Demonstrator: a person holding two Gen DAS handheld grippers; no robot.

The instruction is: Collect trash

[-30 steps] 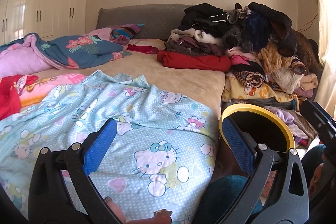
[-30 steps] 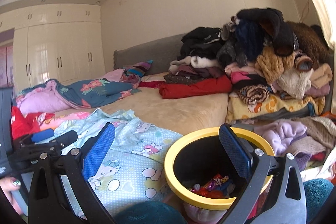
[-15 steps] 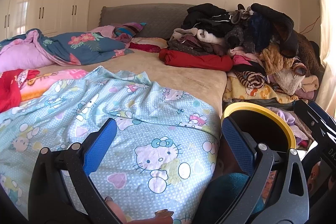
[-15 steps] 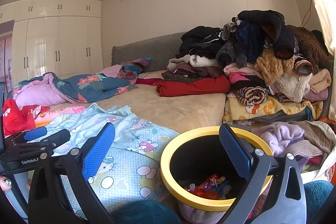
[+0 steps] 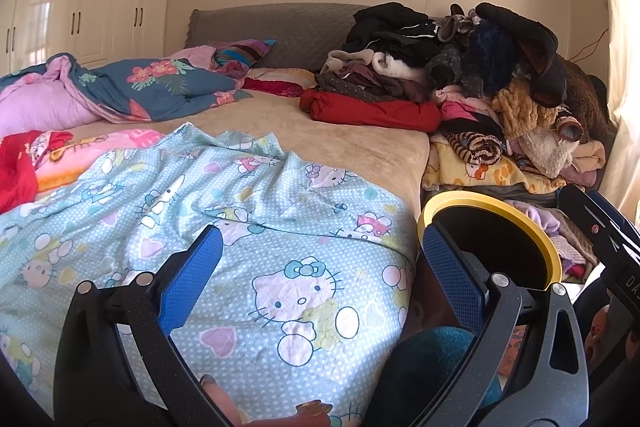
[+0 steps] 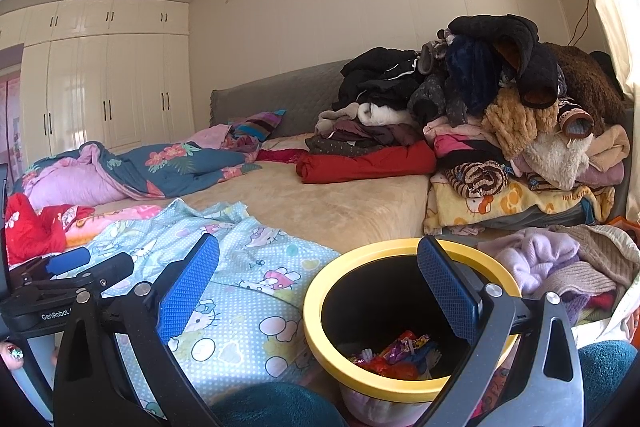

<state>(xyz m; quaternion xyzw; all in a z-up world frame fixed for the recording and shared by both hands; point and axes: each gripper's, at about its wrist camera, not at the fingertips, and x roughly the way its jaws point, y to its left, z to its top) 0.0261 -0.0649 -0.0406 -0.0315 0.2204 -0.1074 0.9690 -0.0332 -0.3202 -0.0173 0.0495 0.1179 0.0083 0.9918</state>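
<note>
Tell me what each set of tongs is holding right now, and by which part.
Nothing. The left tongs are open and empty over the bed sheet; the right tongs are open and empty above the yellow-rimmed bin, touching no trash.

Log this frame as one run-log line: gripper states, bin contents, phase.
left gripper: open, empty | right gripper: open, empty | yellow-rimmed bin: colourful wrappers inside | phase: between picks

Bin (image 5: 488,205) interior dark in left view, wrappers (image 6: 400,353) too jumbled to identify, hand (image 6: 12,355) cut off.
</note>
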